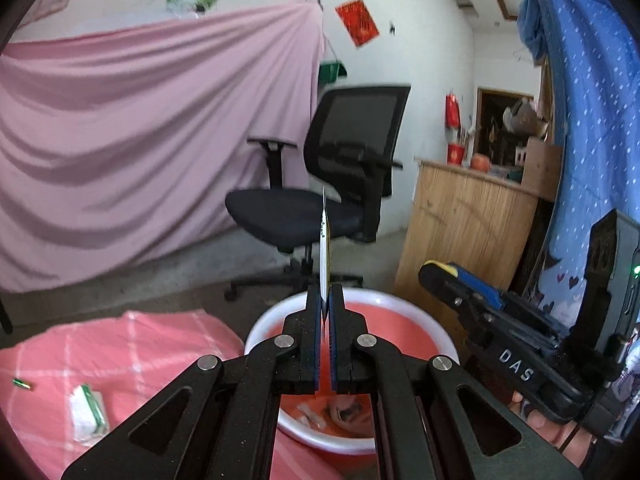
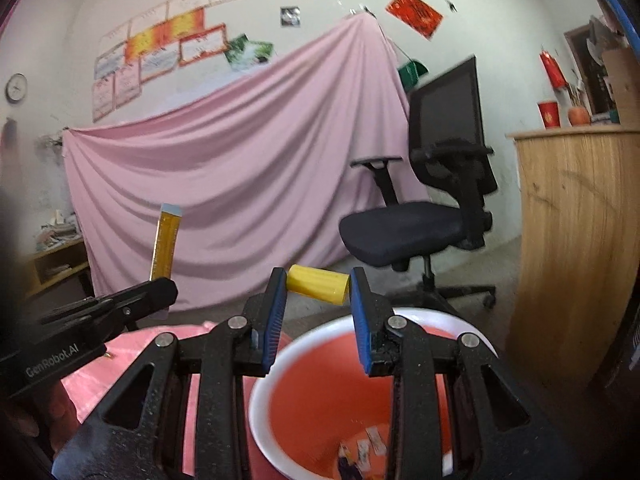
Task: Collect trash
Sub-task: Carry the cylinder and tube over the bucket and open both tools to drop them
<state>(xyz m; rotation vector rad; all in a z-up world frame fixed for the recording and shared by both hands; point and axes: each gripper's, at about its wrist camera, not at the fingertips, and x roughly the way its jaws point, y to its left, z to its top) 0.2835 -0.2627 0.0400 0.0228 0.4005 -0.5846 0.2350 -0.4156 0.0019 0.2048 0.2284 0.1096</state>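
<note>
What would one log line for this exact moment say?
left gripper: shut on flat packet | right gripper: shut on yellow roll | both above basin | scraps inside

Right gripper (image 2: 318,286) clamped a yellow cylinder (image 2: 318,283) crosswise between its fingertips, above the far rim of the red basin (image 2: 320,384). Scraps (image 2: 362,450) lay in basin bottom. Left of the fingers, left gripper (image 2: 160,286) gripped an upright orange sachet (image 2: 165,242)

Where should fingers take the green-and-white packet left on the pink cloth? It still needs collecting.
The green-and-white packet lies flat on the pink cloth, long axis running away from the camera. Probably best: come from above and pinch across its narrow width, mid-length, since its flat faces offer no edge.
</note>
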